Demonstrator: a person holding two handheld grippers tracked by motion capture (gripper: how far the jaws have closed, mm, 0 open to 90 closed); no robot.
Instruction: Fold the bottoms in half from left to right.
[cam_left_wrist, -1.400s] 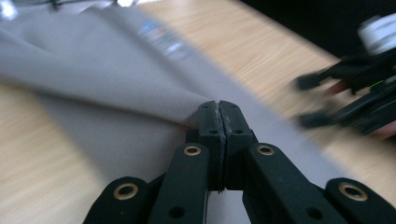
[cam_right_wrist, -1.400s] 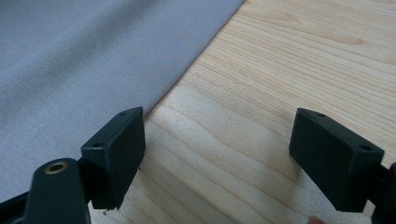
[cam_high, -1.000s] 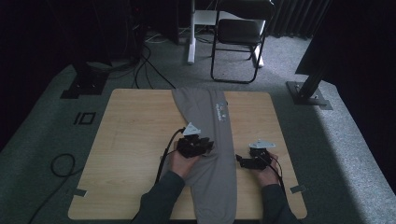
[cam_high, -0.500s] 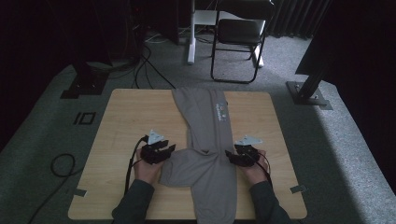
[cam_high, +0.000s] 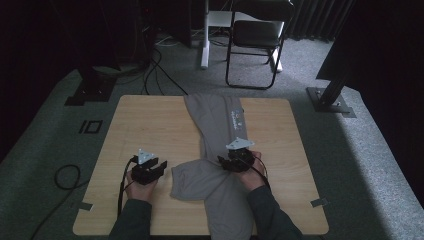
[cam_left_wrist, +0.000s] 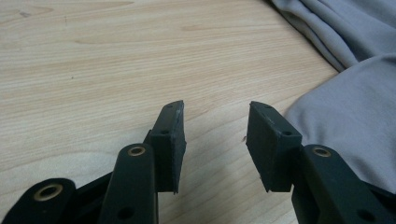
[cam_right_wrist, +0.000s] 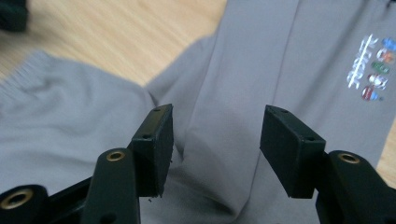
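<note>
Grey sweatpants (cam_high: 215, 127) lie lengthwise along the middle of the wooden table (cam_high: 145, 125), one leg folded out to the left near the front (cam_high: 192, 177). A small coloured logo (cam_right_wrist: 371, 70) marks the fabric. My left gripper (cam_high: 147, 170) rests on bare wood left of the folded leg, open and holding nothing; the grey cloth (cam_left_wrist: 355, 116) lies off to its right. Over the pants where the legs meet, my right gripper (cam_high: 236, 159) is open, its jaws apart above the fabric (cam_right_wrist: 224, 121) without pinching it.
A black chair (cam_high: 255, 35) and a white stand stand on the carpet beyond the table's far edge. Cables (cam_high: 62, 175) trail on the floor at the left. A dark post base (cam_high: 330, 95) sits at the right. Bare wood lies on both sides of the pants.
The left gripper drew one pant leg out to the left, let it go and moved farther left onto bare wood. The right gripper shifted left onto the pants.
</note>
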